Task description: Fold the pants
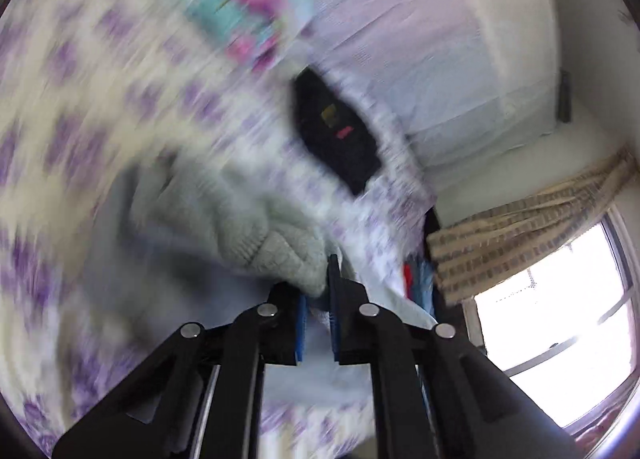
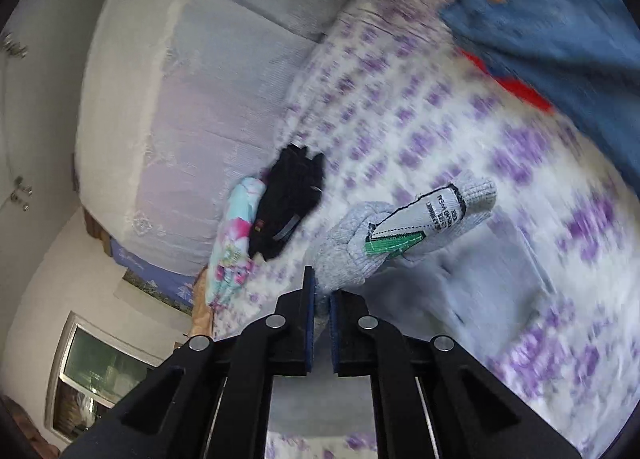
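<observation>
Pale grey pants (image 2: 488,291) lie on a bed sheet with purple flowers (image 2: 400,107). Their ribbed knit waistband (image 2: 352,243) is bunched and lifted, and a white label with a green tip (image 2: 416,219) shows on it. My right gripper (image 2: 321,285) is shut on the waistband's near edge, with grey cloth between its blue pads. In the left wrist view the same knit waistband (image 1: 248,223) bulges just ahead of my left gripper (image 1: 318,283), which is shut on pale cloth of the pants. Both views are blurred by motion.
A folded black garment (image 2: 288,203) and a turquoise and pink flowered one (image 2: 236,235) lie further up the bed. A blue garment with red trim (image 2: 560,43) lies at the right. A white lace-covered headboard or cushion (image 2: 192,99) stands behind. A window (image 1: 560,319) and curtain (image 1: 520,231) are nearby.
</observation>
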### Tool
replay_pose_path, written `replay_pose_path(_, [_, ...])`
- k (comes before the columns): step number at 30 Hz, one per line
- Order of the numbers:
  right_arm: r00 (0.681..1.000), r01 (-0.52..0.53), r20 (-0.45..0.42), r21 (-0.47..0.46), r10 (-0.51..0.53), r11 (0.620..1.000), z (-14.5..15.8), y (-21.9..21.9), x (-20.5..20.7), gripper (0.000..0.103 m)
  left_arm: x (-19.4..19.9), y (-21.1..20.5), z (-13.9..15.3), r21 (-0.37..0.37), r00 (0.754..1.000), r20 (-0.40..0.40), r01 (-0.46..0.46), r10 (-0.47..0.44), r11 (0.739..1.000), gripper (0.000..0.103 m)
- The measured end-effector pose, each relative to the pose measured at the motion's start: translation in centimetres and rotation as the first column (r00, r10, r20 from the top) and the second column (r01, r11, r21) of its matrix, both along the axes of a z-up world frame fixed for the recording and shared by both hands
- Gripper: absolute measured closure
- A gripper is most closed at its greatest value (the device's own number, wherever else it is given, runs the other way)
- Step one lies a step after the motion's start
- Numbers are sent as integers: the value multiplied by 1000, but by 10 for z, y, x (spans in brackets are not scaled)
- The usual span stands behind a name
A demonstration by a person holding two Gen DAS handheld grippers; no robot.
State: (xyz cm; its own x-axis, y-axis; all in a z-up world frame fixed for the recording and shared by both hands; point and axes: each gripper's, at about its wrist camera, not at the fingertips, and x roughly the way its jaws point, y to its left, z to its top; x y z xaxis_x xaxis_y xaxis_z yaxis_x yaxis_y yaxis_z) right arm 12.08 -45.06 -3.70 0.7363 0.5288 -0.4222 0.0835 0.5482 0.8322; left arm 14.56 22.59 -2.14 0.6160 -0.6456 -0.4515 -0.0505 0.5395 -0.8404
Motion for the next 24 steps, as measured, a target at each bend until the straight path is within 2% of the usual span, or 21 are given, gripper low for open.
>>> replay_pose_path(1, [999,9,-34,36,-7,999,-18,-2,-4,97,-6,3,-26,-39,998,-58,3,-5,999,95])
replay_pose_path(2, [999,21,-49,67,-18,998,-31,-3,-8,97,-10,5,-41,-54,996,-84,2,-7,999,95])
replay_pose_path(4, [999,30,-26,94,-28,995,-35,-3,-13,97,-18,6,-48,-56,997,-76,5,-9,998,95])
replay_pose_path(6, [1000,21,11,96,-22,995,-23,-2,-13,97,-18,7,-38,-66,998,-56,11,-15,998,95])
replay_pose_path(10, [995,-3,103,55,-3,998,12,2,-21,97,-15,2,-9,-17,1000,-8,28,-28,999,95])
replay_pose_path(13, [993,-2,118,23,-1,1000,17,-4,-33,97,-21,4,-5,-2,999,-8,35,-35,999,95])
replay_pose_path(17, [999,31,-42,50,-29,998,-40,-11,-32,97,-21,10,-52,-36,991,-118,54,-58,998,94])
replay_pose_path(18, [997,43,-69,61,-39,997,-53,-13,-31,97,-22,11,-62,-66,990,-127,50,-58,997,94])
replay_pose_path(20, [997,50,-66,97,-43,994,-63,-14,-30,97,-29,17,-66,-115,993,-104,38,-50,993,93])
replay_pose_path(21, [997,46,-62,106,-40,993,-62,-14,-31,97,-32,18,-63,-108,994,-96,31,-42,994,92])
replay_pose_path(22, [998,34,-59,101,-28,994,-59,-14,-31,96,-38,19,-56,-68,996,-82,17,-22,998,88])
replay_pose_path(24, [998,18,-64,87,-12,996,-53,-16,-33,90,-50,19,-41,26,998,-57,-13,15,1000,74])
